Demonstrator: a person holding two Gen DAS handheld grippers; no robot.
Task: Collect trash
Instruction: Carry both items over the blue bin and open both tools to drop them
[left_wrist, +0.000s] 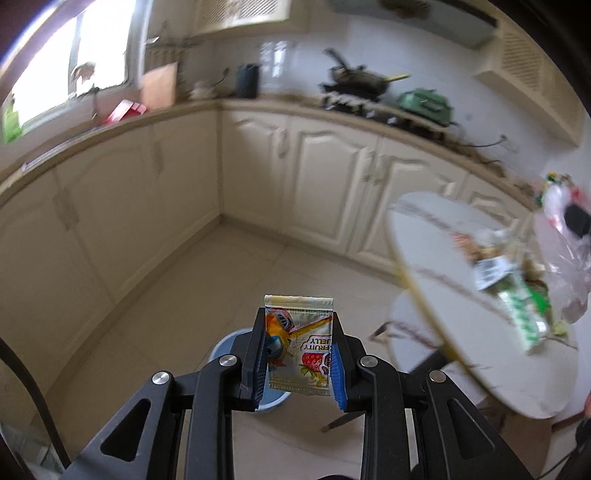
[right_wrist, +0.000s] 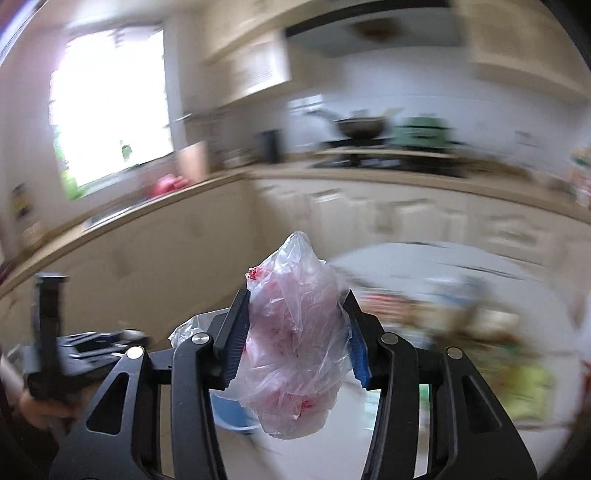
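Both tongs are loaded: the left tongs (left_wrist: 299, 354) are clenched on a jelly wrapper (left_wrist: 300, 345), its foil face printed with a strawberry and cartoon figure, standing upright between the blue pads; the right tongs (right_wrist: 295, 339) grip a crumpled clear plastic bag (right_wrist: 295, 332) with red printing, which bulges out above and below the pads pressing on its sides. Beyond both tongs runs a long L-shaped kitchen bench (left_wrist: 258, 101) over cream cabinet doors (left_wrist: 325, 166), with a bright window (right_wrist: 110, 103) off to the left and a dark wok (left_wrist: 360, 77) on a stove farther back. To the right of the left tongs stands a round white table (left_wrist: 443, 236), its top strewn with blurred litter, among it a green-and-white package (left_wrist: 521, 314); the same plastic bag shows at the far right edge of that view, above the table. Directly beneath the left tongs, on the pale tiled floor (left_wrist: 177, 314), sits a light blue bin (left_wrist: 236, 341), mostly hidden by the fingers; in the right view the bin (right_wrist: 232, 410) peeks out below the bag, lined with clear plastic. Left of the right tongs, the other gripper's black body is visible, with a hand (right_wrist: 37, 406) at the frame edge.
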